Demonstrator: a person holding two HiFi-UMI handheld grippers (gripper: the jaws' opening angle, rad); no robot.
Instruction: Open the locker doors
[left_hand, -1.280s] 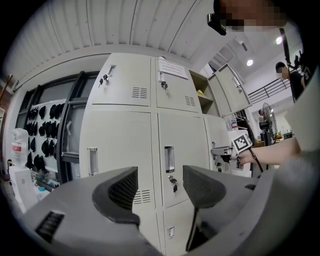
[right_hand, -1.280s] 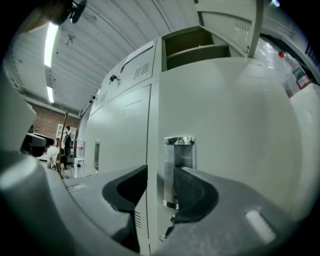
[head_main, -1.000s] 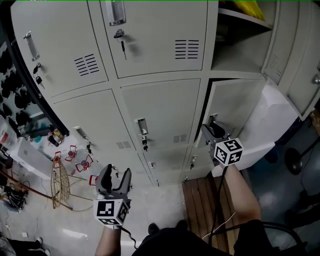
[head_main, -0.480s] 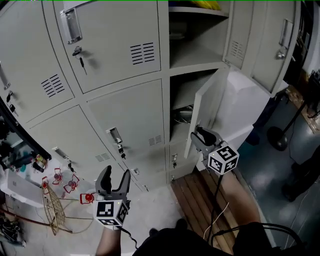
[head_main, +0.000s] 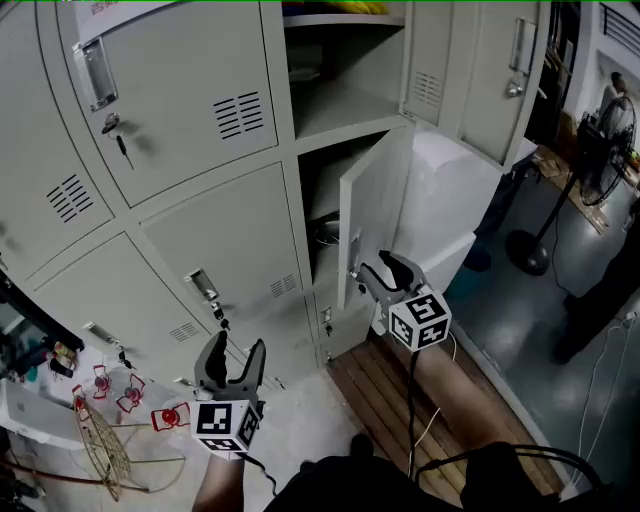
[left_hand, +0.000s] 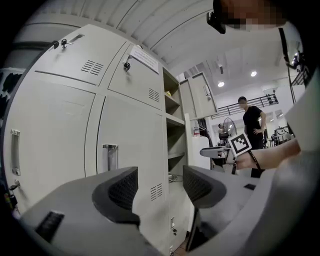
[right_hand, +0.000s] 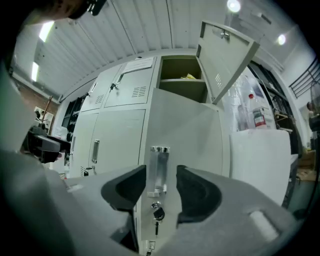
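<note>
Grey lockers fill the head view. The middle-row right door (head_main: 375, 215) stands swung open, and my right gripper (head_main: 368, 272) is at its front edge. In the right gripper view the door's metal handle (right_hand: 159, 170) stands between the jaws of the right gripper (right_hand: 161, 187), which are opening, with a gap on each side. A key (right_hand: 158, 214) hangs below the handle. The top right door (head_main: 490, 70) is open too. My left gripper (head_main: 233, 352) hangs low before the closed lockers, open and empty (left_hand: 160, 187). The centre door (head_main: 225, 260) is closed.
A wooden pallet (head_main: 400, 400) lies on the floor below the open door. A white box (head_main: 450, 200) stands behind that door. A fan stand (head_main: 528, 250) and a person (head_main: 600, 290) are at the right. Red wire items (head_main: 130, 395) lie at the lower left.
The middle-row right door has swung from barely ajar to wide open, with my right gripper moving along at its handle. The left gripper stays low and open.
</note>
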